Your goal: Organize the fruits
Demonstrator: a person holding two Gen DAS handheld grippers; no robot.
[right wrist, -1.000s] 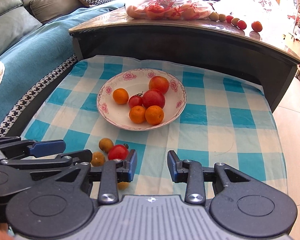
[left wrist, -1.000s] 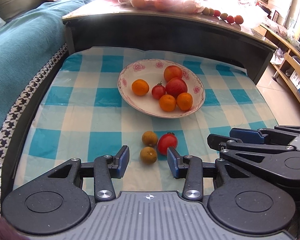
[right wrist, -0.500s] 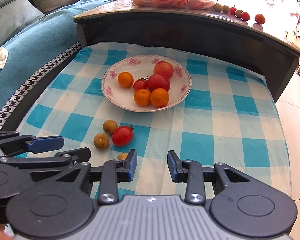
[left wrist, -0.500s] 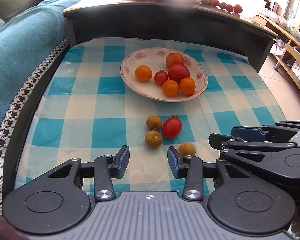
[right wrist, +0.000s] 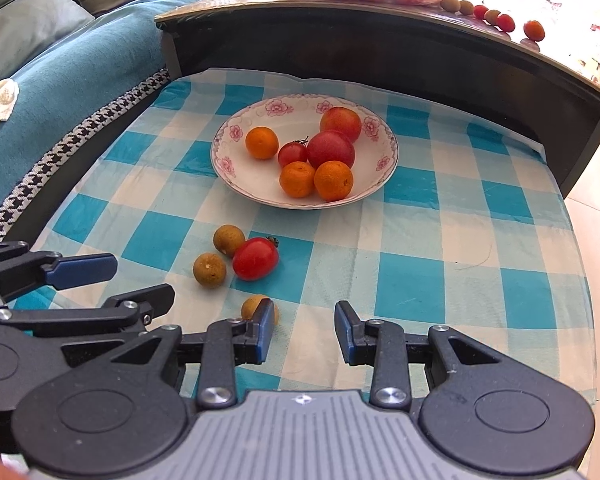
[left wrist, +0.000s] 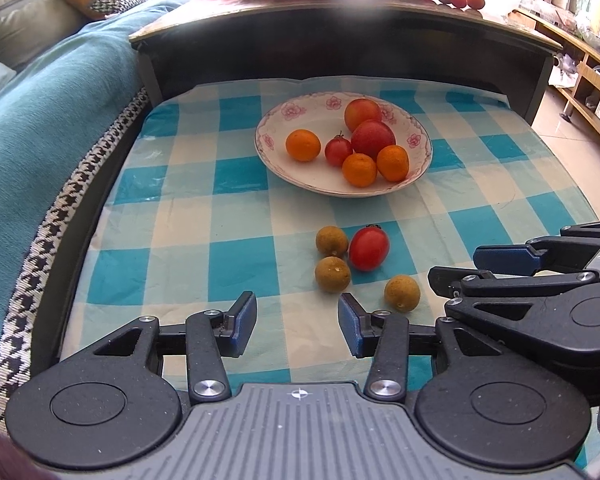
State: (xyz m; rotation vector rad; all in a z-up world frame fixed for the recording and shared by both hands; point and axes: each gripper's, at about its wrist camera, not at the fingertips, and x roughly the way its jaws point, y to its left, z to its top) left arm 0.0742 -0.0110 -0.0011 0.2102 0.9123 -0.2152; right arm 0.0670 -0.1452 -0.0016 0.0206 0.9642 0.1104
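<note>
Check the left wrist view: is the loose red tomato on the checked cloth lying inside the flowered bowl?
No. The tomato lies on the checked cloth in front of the flowered bowl, beside brown longans.

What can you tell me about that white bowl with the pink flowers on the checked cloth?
The shallow white bowl with pink flowers around its rim looks ceramic and glossy. It sits upright on the blue-and-white checked cloth, beyond four loose fruits. Inside lie three small oranges, a small red tomato with a stem and two larger red fruits, mostly clustered toward its right side. Neither gripper touches it.
</note>
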